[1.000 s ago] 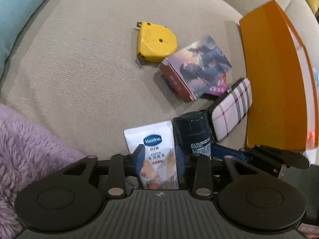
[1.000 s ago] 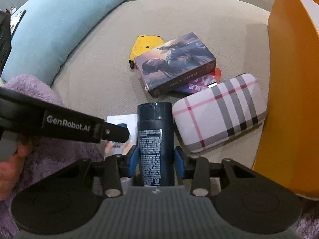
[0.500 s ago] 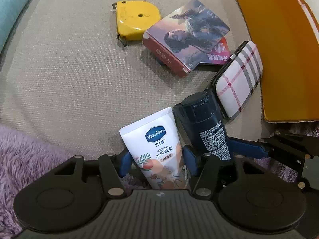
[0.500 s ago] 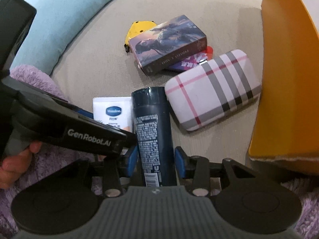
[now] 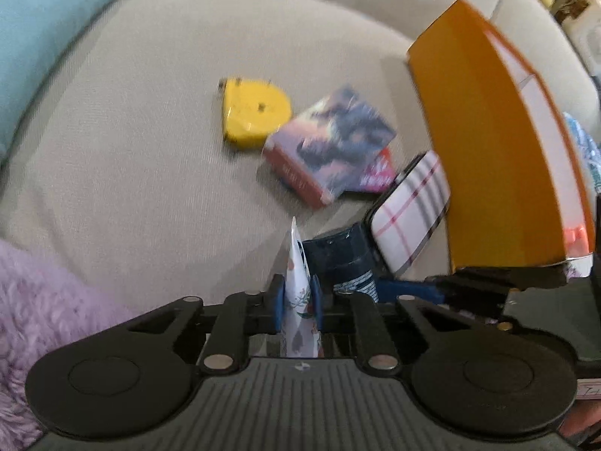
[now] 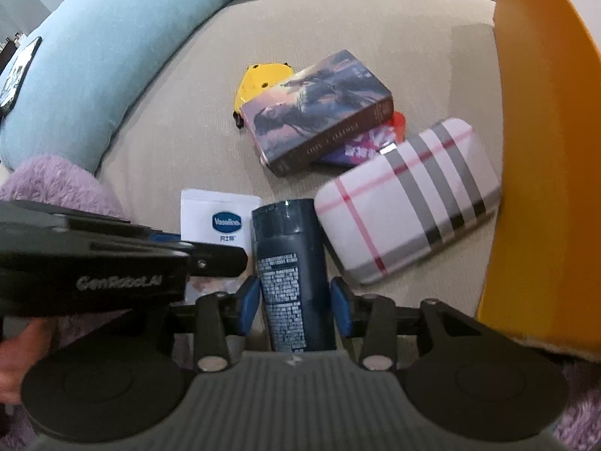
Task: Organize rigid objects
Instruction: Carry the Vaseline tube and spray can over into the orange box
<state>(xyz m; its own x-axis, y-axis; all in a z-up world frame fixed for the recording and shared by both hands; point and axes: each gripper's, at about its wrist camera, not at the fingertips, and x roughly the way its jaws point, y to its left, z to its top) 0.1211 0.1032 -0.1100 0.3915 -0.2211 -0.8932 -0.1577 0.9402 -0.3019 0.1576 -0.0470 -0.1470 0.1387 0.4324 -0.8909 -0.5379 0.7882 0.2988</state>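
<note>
both tools are loaded side by side, left gripper pinching the vaseline tube edge-on and right gripper clamped on the dark bottle, long axes pointing forward, orange box nearer the right one (probably drop-off).

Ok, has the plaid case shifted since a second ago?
No. In the right wrist view the plaid case still lies beside the orange box, just below the book.

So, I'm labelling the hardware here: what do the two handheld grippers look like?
Both are black plastic with ribbed grey bodies, two round discs, silver pivot pins and blue fingertip pads: the left gripper and the right gripper. The left gripper's side carries grey "GenRobot.AI" lettering. No cables show.
</note>
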